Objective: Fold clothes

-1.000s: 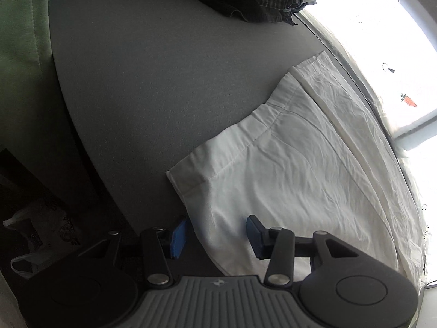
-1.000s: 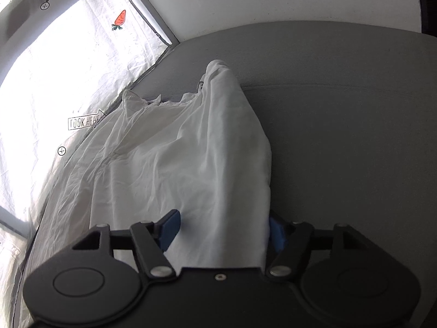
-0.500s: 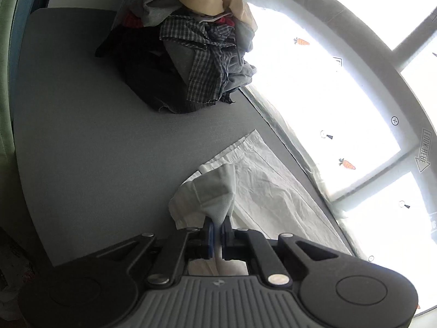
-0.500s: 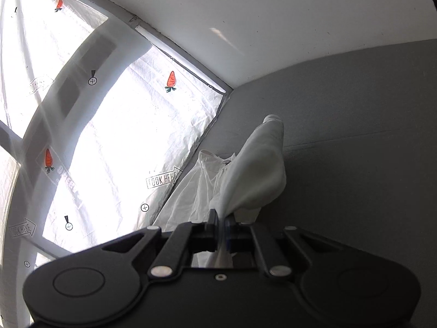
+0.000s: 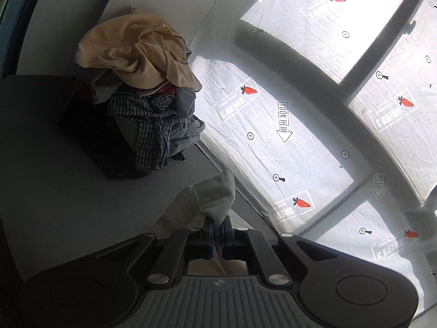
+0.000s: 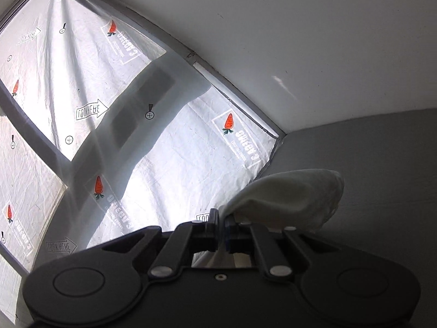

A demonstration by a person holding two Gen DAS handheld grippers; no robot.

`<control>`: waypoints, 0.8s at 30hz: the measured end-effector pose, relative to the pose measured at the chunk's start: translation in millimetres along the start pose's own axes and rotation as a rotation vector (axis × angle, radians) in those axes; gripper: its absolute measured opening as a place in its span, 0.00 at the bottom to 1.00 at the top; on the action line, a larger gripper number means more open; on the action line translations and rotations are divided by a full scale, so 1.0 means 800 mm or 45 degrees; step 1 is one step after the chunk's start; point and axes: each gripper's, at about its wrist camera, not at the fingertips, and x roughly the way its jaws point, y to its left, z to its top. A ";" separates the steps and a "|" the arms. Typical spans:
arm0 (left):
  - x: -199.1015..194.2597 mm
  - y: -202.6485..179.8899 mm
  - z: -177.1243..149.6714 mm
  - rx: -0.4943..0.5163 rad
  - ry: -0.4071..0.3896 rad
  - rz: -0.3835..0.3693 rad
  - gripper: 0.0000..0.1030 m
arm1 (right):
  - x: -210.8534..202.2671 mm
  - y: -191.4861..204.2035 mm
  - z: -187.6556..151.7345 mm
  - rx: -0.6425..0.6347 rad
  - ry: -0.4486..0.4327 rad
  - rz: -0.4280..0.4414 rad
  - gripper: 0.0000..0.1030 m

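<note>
A white garment (image 5: 215, 194) is pinched at one end by my left gripper (image 5: 217, 231), which is shut on it and holds it above the grey table (image 5: 54, 191). The cloth bunches just past the blue pads and hangs below them. My right gripper (image 6: 220, 228) is shut on the other end of the same white garment (image 6: 295, 199), which bulges to the right of the fingers. Both grippers are raised and tilted up towards the window. Most of the garment is hidden below the grippers.
A tall pile of clothes (image 5: 136, 104) with a beige garment on top stands at the back of the table. A window covered with white printed film (image 5: 314, 125) runs along the table's far edge. A white wall (image 6: 327, 54) meets the table at the right.
Both grippers closed on the white garment's edges and lifted it off the table. They have kept rising and tilting up, so the views now show mostly the window.
</note>
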 end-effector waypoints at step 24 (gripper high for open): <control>0.255 -0.080 0.053 0.053 0.071 0.139 0.06 | 0.225 0.118 -0.042 -0.230 0.066 -0.019 0.04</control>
